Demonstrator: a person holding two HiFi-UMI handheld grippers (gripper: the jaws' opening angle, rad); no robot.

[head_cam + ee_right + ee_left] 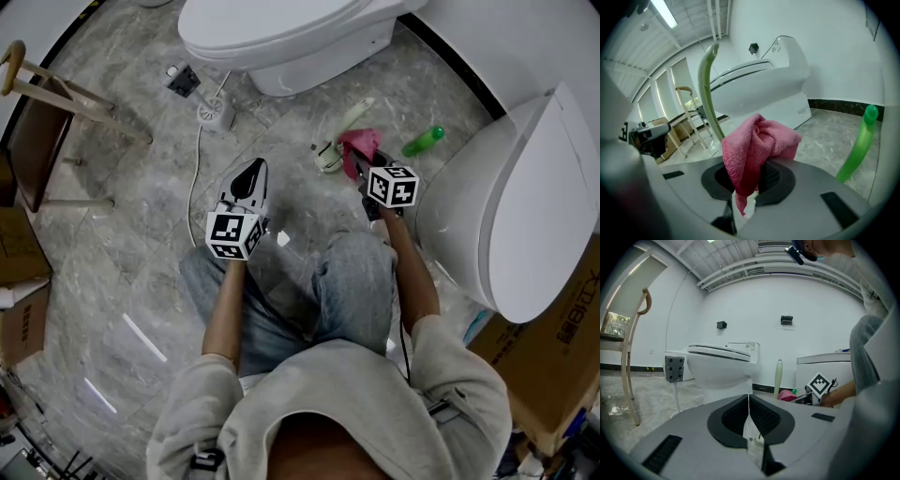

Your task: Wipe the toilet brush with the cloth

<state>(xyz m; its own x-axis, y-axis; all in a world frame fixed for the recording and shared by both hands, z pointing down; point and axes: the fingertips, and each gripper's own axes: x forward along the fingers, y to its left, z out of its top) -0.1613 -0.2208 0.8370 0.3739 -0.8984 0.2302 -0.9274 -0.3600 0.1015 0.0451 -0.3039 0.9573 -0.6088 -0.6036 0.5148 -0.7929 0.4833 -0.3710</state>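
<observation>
Two tools logged | right gripper [750, 180] clamps cloth [757, 140], bunched just beside brush [708, 89] handle, we judge poised to wipe | left gripper [749, 401] jaws together, empty, well apart from brush, presumably free to steady it | brush stands on floor [141, 234].

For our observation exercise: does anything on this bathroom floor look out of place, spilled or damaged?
Nothing looks spilled or broken. Two small oddities: a white cord trails loose across the floor, and a green bottle sits on the tiles beside a toilet. The pink cloth bunches out of the right claw.
</observation>
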